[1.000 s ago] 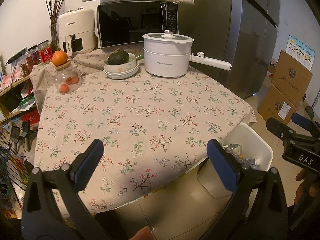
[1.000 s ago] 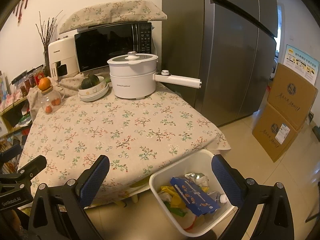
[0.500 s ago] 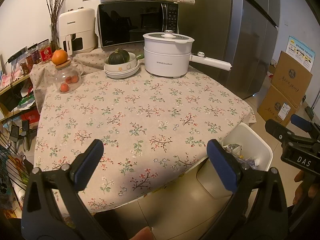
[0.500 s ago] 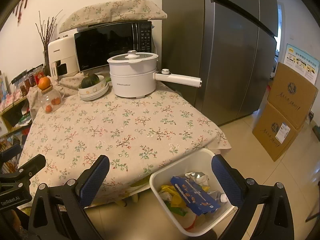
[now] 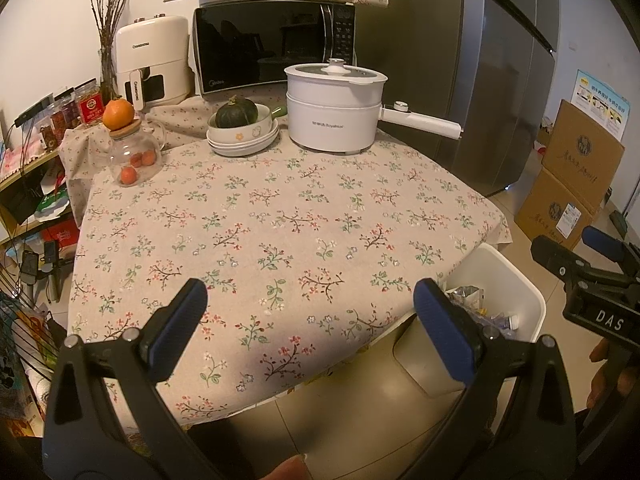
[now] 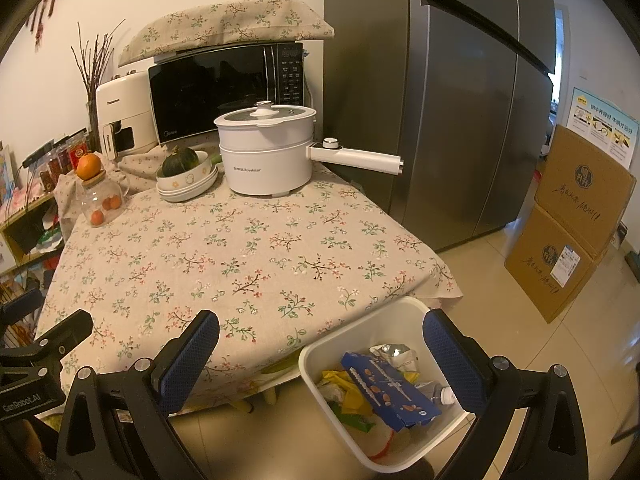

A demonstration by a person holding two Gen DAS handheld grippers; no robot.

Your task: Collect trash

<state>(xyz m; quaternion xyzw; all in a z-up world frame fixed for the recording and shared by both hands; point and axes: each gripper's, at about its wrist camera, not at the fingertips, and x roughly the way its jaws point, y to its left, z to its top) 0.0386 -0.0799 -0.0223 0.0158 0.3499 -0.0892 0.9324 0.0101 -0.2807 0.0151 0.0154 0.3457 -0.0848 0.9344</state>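
With wrappers already in the bin [image 6: 316,364] and none visible on the table [image 5: 280,216], your left gripper [image 5: 310,320] and right gripper [image 6: 320,352] hang spread, empty; collection looks finished.

Both wrist cams face table [image 5: 280,220] from near edge; share bin [image 6: 384,316].

Home kitchen: microwave [image 5: 276,46], tall fridge [image 6: 452,92], electric pot [image 5: 334,106] on floral-clothed table [image 5: 280,216].

Both tongs [image 5: 308,320] [image 6: 320,350] wide apart, empty
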